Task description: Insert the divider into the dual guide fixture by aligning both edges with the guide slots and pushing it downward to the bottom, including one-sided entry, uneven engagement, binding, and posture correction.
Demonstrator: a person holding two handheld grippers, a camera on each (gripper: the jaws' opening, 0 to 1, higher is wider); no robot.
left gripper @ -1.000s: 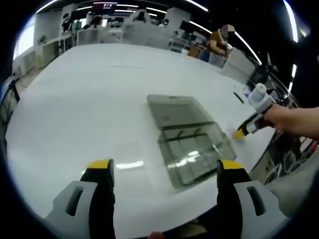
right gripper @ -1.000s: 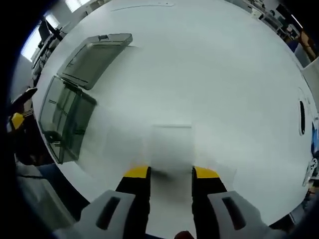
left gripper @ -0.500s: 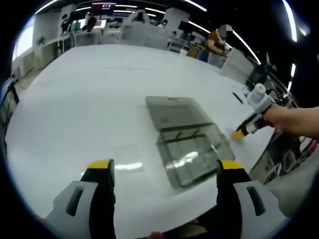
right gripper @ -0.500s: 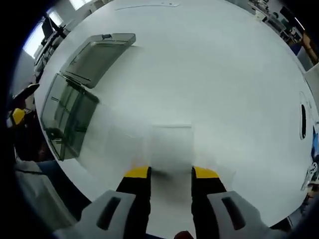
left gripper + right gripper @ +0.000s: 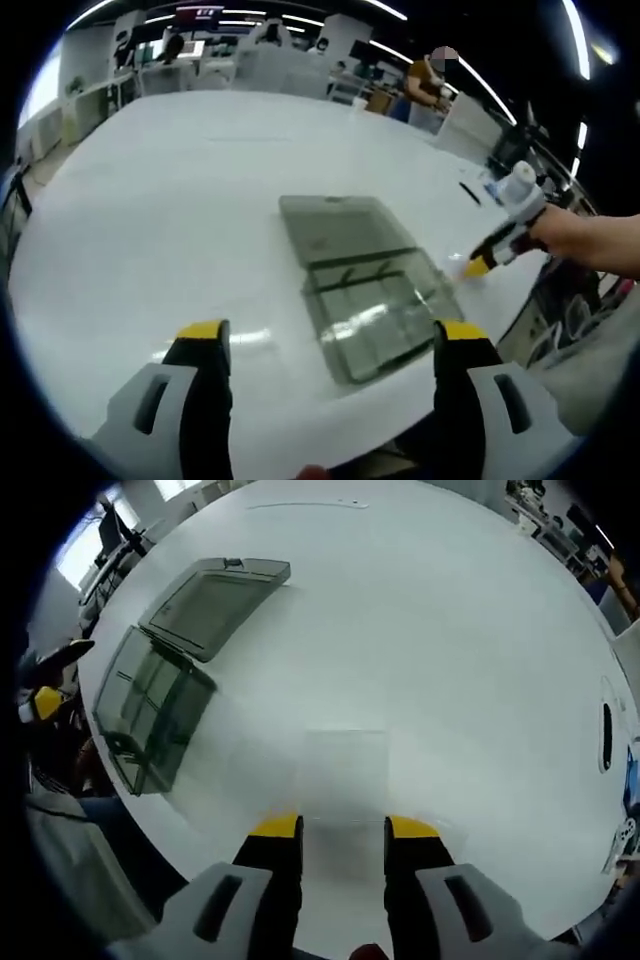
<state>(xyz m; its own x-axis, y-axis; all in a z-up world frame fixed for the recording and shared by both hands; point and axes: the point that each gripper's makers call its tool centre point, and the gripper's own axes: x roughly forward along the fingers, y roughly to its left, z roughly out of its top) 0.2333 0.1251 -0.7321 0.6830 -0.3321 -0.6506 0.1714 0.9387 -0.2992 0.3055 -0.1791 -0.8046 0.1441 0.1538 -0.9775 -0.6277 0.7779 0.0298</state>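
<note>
Divider in the jaws, fixture waiting across the white table

In the right gripper view, the right gripper (image 5: 343, 828) has its jaws partly closed on the near edge of a clear, flat divider (image 5: 344, 770), which juts forward over the table (image 5: 470, 650); farther off to the left sits the smoky, open-lidded dual guide fixture (image 5: 160, 705), well apart from the sheet. In the left gripper view, the left gripper (image 5: 330, 335) stands wide open and empty, the fixture (image 5: 375, 315) just beyond it. Insertion looks not yet begun; the job probably calls for carrying the divider over level, seating both edges in the slots together, and steadying the fixture with the free gripper to avoid binding. A person (image 5: 425, 85) stands far behind.
</note>
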